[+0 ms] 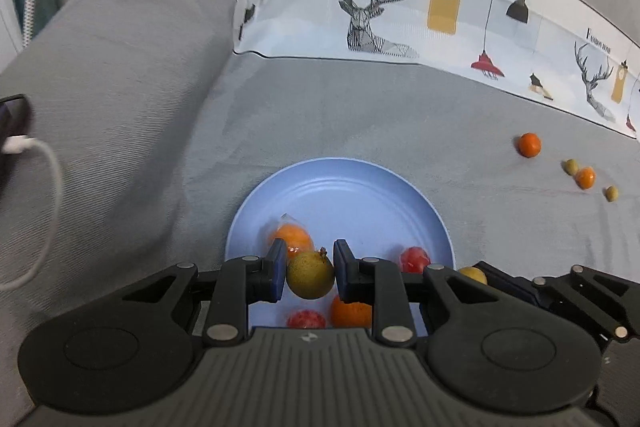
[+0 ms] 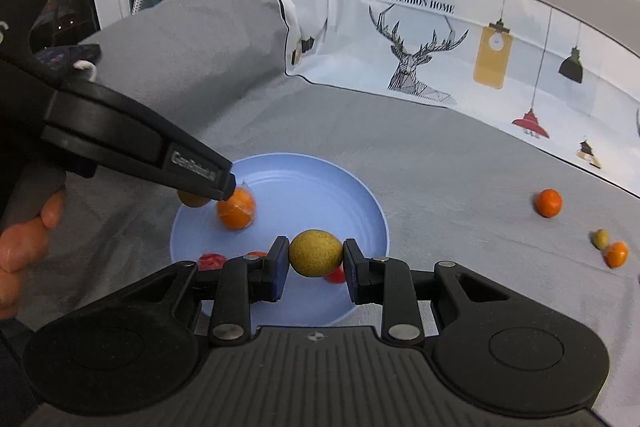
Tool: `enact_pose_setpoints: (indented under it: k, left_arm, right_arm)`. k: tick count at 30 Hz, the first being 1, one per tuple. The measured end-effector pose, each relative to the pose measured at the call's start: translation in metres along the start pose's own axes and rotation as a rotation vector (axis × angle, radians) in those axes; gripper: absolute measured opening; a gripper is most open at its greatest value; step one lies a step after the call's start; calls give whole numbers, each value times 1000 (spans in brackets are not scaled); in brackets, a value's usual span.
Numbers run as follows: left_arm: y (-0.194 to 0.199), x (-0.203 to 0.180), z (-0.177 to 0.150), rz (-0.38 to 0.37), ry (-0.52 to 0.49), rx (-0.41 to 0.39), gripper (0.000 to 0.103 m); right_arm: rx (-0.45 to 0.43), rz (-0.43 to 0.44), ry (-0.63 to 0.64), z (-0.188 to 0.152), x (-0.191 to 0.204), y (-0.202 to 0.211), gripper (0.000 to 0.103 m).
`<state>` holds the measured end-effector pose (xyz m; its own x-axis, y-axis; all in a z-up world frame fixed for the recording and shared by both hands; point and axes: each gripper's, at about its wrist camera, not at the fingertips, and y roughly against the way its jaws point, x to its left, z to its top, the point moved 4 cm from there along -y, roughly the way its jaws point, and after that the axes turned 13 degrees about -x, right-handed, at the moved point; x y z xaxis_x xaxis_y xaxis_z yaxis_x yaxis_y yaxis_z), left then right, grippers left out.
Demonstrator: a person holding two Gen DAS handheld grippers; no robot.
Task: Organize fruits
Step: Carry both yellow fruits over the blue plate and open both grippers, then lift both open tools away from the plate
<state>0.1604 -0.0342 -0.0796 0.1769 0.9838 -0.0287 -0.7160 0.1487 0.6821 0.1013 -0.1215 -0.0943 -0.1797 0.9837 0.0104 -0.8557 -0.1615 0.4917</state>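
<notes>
though hidden elsewhere, hand point(image 2: 24, 247) rightward

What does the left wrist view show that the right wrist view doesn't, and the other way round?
Left wrist only: a second olive-green fruit far right on the grey cover, and a white cable at left. Right wrist only: the person's hand on the left gripper's handle. Both show the blue plate, loose oranges, and each gripper shut on a yellow-green fruit: left gripper, right gripper.
</notes>
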Motion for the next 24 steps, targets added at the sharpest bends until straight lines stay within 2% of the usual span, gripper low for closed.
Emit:
enact_pose_setpoints:
  k: [9, 10, 11, 12, 13, 14, 15, 17, 19, 21, 24]
  left_arm:
    - [-30, 0, -1, 39, -29, 23, 28]
    - [-31, 0, 0, 46, -32, 16, 34]
    - [-32, 0, 1, 51, -39, 4, 44]
    - [-31, 0, 2, 55, -47, -14, 78]
    - [-28, 0, 4, 64, -48, -39, 103]
    - [-22, 1, 5, 74, -46, -76, 102]
    - [-17, 1, 6, 80, -47, -111, 103]
    - [-11, -2, 3, 65, -73, -107, 103]
    - [-5, -3, -5, 65, -84, -73, 103]
    - [7, -1, -15, 73, -71, -56, 103]
    - [31, 2, -34, 69, -27, -25, 103]
  right_arm:
    - [41, 27, 18, -7, 0, -34, 30]
    - [42, 27, 19, -6, -1, -36, 30]
    - [42, 29, 19, -6, -2, -38, 31]
    - [39, 33, 19, -5, -2, -40, 33]
    - [35, 36, 18, -3, -3, -41, 39]
    - [35, 31, 19, -2, -4, -42, 61]
    - [29, 18, 19, -1, -5, -41, 79]
    - [6, -3, 23, 1, -7, -34, 88]
    - [16, -6, 26, -2, -9, -24, 91]
    - [35, -9, 8, -9, -12, -9, 96]
    - [70, -1, -18, -21, -16, 20, 98]
